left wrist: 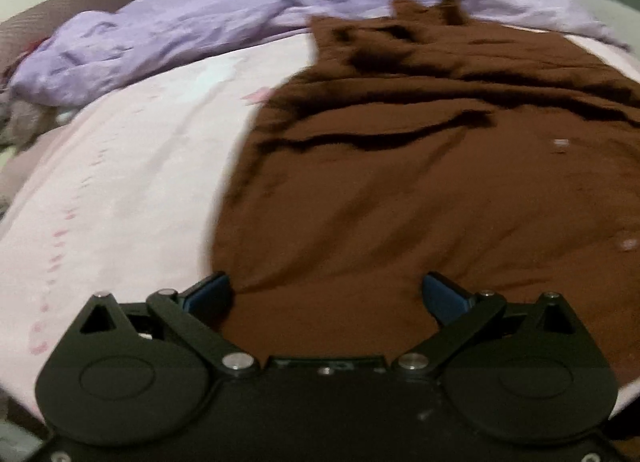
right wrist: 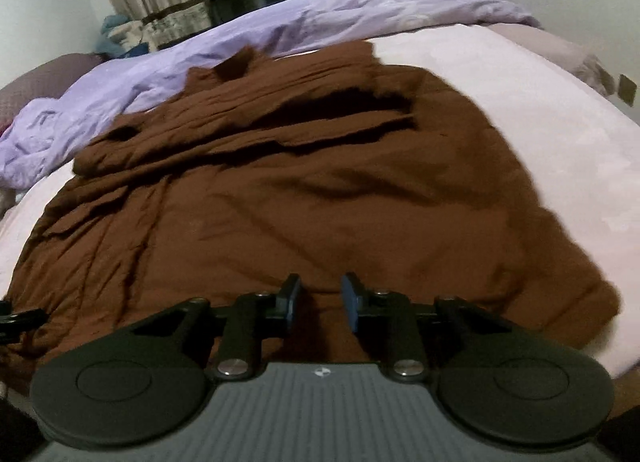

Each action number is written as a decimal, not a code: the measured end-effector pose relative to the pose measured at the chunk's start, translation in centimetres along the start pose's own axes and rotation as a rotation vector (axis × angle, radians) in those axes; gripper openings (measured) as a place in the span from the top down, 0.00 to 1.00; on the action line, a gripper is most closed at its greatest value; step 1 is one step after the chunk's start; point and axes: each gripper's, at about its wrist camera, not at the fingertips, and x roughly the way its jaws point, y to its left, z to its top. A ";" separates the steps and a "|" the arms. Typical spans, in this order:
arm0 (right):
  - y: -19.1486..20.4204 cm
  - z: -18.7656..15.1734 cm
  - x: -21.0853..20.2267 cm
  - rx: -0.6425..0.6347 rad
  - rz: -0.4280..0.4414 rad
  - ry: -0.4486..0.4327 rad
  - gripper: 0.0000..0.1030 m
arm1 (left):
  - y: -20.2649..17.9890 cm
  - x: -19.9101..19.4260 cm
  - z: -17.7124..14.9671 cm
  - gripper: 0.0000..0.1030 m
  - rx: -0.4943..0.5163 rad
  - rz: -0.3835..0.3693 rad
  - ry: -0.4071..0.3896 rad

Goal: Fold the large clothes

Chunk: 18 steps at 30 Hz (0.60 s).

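Over the near hem of the brown garment (left wrist: 400, 182), the left gripper (left wrist: 326, 296) is gaping wide, gripping nothing. Right gripper (right wrist: 320, 298) is hovering half-open above the garment lying on the bed (right wrist: 520, 102).

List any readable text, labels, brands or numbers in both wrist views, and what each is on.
No readable text in either view.
Right gripper body: a small round white emblem, no letters legible.
Brown garment: two small pale tag-like spots near its right edge in the left wrist view, too blurred to read.
Pink bedsheet: faint pink print marks, not text.
Left gripper: no markings visible.
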 end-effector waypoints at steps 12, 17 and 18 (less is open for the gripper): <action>0.9 5.8 0.9 0.035 -0.090 -0.040 0.67 | 1.5 -0.9 5.2 0.00 -0.049 -0.033 -0.137; 4.4 13.2 5.3 -0.006 -0.081 -0.251 0.58 | -0.8 1.6 14.2 0.00 -0.057 -0.088 -0.329; 4.8 14.6 6.8 -0.012 -0.070 -0.275 0.58 | -1.2 3.1 16.0 0.00 -0.074 -0.087 -0.343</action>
